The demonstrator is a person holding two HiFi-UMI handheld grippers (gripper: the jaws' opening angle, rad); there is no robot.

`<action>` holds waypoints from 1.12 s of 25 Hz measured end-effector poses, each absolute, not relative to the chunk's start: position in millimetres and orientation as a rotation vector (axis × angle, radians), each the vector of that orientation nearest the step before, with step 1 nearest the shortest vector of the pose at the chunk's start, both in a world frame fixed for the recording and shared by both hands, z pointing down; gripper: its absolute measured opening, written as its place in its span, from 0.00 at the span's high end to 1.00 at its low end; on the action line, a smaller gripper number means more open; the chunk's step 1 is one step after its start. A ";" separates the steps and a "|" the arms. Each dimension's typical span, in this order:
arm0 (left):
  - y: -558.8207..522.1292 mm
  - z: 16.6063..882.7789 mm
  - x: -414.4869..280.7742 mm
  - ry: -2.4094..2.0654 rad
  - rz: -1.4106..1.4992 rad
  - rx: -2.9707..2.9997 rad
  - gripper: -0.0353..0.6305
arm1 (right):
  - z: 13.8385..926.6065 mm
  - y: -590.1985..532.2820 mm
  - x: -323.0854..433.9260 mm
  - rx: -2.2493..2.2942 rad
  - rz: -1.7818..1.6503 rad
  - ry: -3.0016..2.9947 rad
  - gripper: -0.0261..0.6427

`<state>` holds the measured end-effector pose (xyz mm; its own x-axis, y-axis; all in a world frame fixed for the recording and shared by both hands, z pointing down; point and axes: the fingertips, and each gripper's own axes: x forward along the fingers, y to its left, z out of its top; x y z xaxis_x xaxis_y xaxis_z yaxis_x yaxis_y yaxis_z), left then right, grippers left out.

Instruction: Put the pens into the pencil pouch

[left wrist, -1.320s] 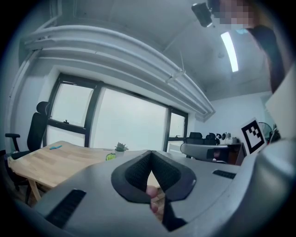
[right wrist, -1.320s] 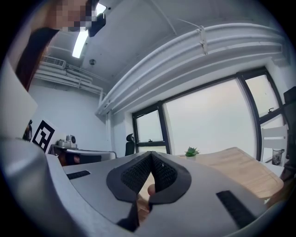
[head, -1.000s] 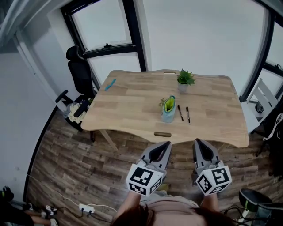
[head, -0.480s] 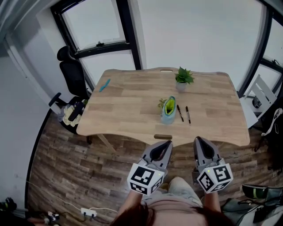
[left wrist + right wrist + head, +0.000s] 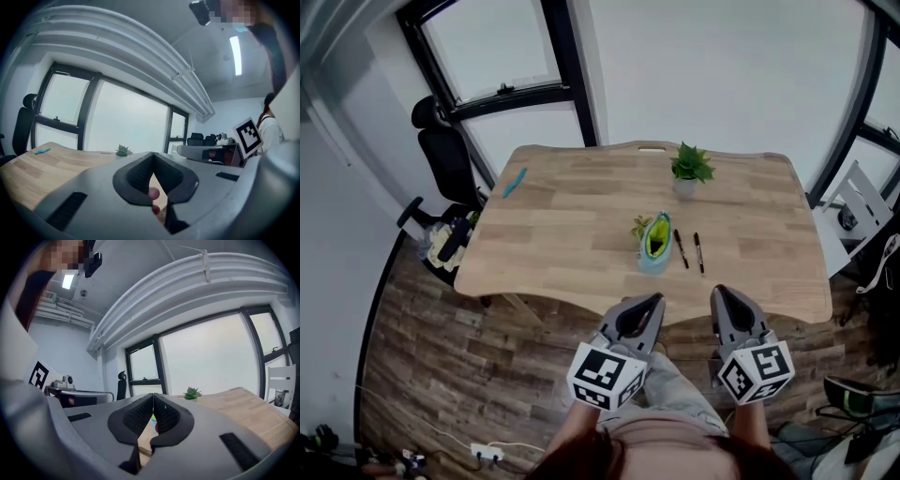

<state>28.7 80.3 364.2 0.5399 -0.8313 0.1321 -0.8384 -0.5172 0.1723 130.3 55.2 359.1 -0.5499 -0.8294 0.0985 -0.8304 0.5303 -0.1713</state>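
A light blue pencil pouch (image 5: pixel 655 243) with a yellow-green lining lies open on the wooden table (image 5: pixel 572 225). Two black pens (image 5: pixel 682 248) (image 5: pixel 698 252) lie side by side just right of it. My left gripper (image 5: pixel 645 306) and right gripper (image 5: pixel 722 298) hover over the floor just short of the table's near edge, well apart from pouch and pens. Both are shut with nothing between the pads. In the right gripper view a sliver of the pouch (image 5: pixel 153 418) shows below the closed right gripper (image 5: pixel 153 394). The left gripper (image 5: pixel 152 153) points level over the table (image 5: pixel 28 168).
A small potted plant (image 5: pixel 689 169) stands behind the pens, also seen as the plant (image 5: pixel 123 151) (image 5: pixel 191 393). A blue object (image 5: pixel 514 181) lies at the table's far left. A black office chair (image 5: pixel 441 159) stands left of the table, a white chair (image 5: pixel 867 211) to the right.
The table has drawn nearer in the head view. Both shut grippers have advanced together toward its near edge, and the pouch and pens have not moved on the table.
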 end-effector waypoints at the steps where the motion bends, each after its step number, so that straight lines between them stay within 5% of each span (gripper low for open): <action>1: 72.8 363.1 29.8 -1.411 0.049 2.564 0.95 | 360.2 47.1 131.6 1.487 0.316 -2.738 0.96; 28: -96.0 385.1 -8.1 -1.575 0.048 2.401 0.95 | 496.9 -169.6 136.9 1.145 0.705 -2.417 0.86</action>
<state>-8.1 -96.0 385.1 0.4091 -0.8958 0.1737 -0.9047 -0.3735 0.2047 136.9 -169.6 496.9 -0.5996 -0.6049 0.5240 -0.7918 0.5436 -0.2785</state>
